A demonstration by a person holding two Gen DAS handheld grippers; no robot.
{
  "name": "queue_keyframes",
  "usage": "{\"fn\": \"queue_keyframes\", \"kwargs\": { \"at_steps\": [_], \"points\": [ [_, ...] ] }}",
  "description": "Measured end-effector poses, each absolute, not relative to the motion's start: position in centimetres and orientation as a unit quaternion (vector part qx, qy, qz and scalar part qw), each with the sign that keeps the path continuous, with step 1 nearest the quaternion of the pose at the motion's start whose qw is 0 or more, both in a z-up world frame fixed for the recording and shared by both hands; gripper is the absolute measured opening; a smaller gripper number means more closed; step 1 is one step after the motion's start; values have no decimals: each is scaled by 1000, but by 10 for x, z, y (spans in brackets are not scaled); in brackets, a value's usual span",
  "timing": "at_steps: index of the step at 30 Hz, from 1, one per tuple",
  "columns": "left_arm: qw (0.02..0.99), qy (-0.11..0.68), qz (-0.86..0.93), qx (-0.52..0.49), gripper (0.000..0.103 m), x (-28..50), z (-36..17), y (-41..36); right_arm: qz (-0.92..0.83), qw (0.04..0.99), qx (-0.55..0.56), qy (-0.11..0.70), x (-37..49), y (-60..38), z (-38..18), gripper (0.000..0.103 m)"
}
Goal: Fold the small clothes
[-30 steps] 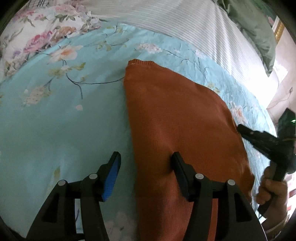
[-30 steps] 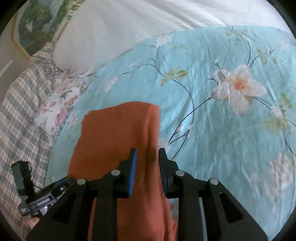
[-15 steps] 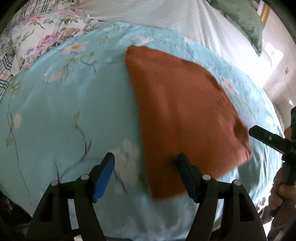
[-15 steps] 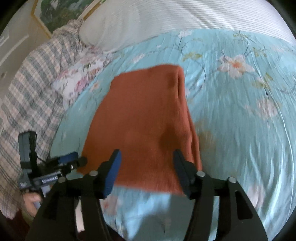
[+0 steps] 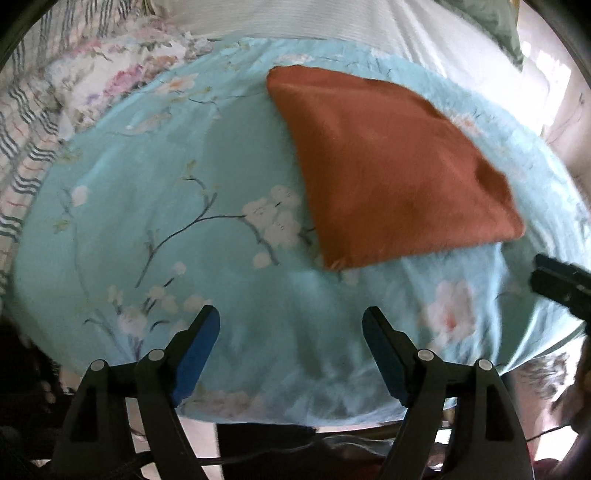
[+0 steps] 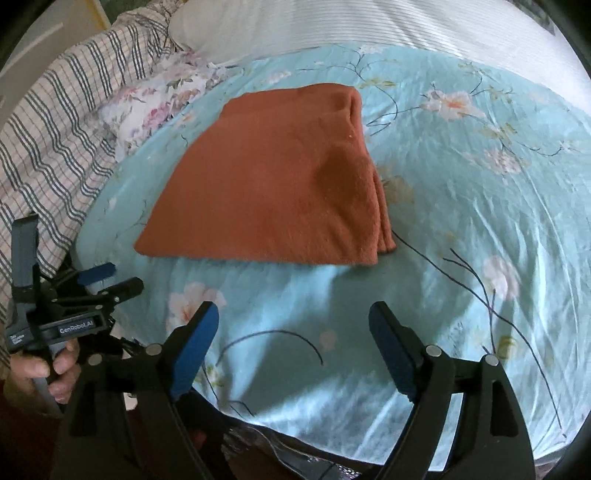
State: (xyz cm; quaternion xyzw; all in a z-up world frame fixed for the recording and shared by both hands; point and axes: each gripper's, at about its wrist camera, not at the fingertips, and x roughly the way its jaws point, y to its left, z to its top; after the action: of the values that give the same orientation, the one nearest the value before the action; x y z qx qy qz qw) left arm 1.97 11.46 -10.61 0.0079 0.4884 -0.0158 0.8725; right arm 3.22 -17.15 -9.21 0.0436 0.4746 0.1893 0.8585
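A rust-orange knitted garment (image 5: 384,166) lies folded flat on the light-blue floral bedsheet (image 5: 147,177); in the right wrist view the orange garment (image 6: 280,177) shows stacked layers along its right edge. My left gripper (image 5: 291,325) hovers over the sheet near the bed's front edge, short of the garment, its jaws opening with nothing between them. My right gripper (image 6: 293,321) is likewise back from the garment, jaws opening and empty. The left gripper (image 6: 107,280) shows at the left of the right wrist view, held by a hand.
A striped white pillow (image 6: 369,26) and a plaid blanket (image 6: 55,122) lie at the far and left sides, with a pink floral cloth (image 6: 159,103) between them. The bed's front edge (image 6: 369,443) runs just under both grippers.
Both grippers let go of the orange garment, opened wide and drew back toward the bed's front edge. The garment now lies free and folded farther ahead.
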Motion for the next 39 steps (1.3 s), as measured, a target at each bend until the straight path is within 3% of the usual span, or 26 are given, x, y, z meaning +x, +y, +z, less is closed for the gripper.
{"fn": "queue_keyframes", "kwargs": {
  "at_steps": [11,16,39],
  "points": [
    [899,434,0,60,83,4,-51,106,190,870,10,454,24,-175,-54,86],
    [902,423,16,80,84,5,-30,97,183,879,4,439,24,-177,-47,94],
    [900,427,17,86,84,35,-37,87,212,867,-20,450,64,-151,-58,94]
  ]
}}
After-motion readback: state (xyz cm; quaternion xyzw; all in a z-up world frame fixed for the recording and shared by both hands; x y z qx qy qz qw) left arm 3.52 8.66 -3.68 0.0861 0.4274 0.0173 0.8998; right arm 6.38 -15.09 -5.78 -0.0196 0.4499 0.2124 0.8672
